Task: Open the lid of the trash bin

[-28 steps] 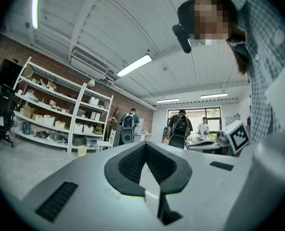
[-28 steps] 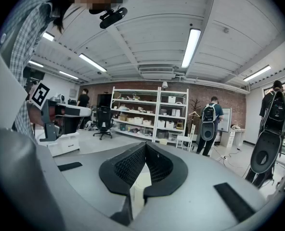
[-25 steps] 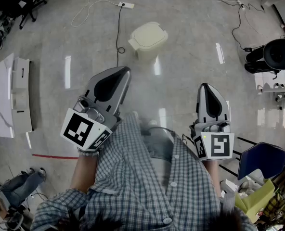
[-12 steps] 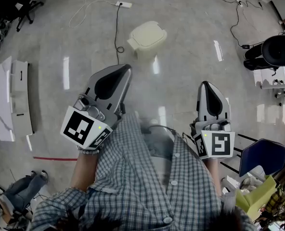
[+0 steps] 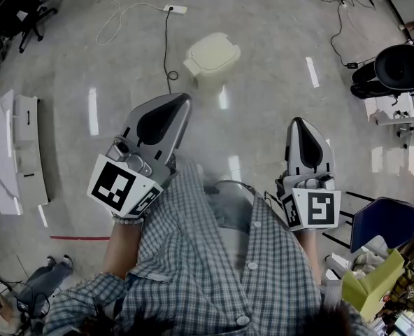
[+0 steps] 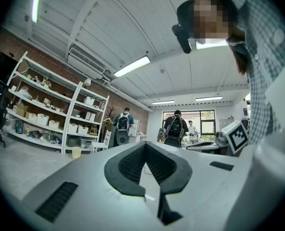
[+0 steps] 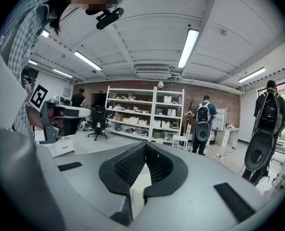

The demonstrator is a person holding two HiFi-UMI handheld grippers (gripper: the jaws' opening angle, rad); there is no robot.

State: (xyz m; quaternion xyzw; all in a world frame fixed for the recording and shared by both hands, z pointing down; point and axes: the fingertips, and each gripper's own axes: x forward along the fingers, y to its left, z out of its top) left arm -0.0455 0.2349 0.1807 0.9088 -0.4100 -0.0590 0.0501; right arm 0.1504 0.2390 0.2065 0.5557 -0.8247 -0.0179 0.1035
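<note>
Two grey handheld grippers, jaws pressed together, both empty. Left gripper (image 5: 181, 103) hangs short of the cream plastic trash bin (image 5: 205, 74), lid (image 5: 215, 50) down, with open grey floor (image 5: 263, 117) between them. Thin black cable (image 5: 166, 47) skirts the bin's left edge. Right gripper (image 5: 299, 124) sits well right of the bin.

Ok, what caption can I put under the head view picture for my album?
The left gripper and right gripper, both shut and empty, face a cream bin on the floor, lid closed.
</note>
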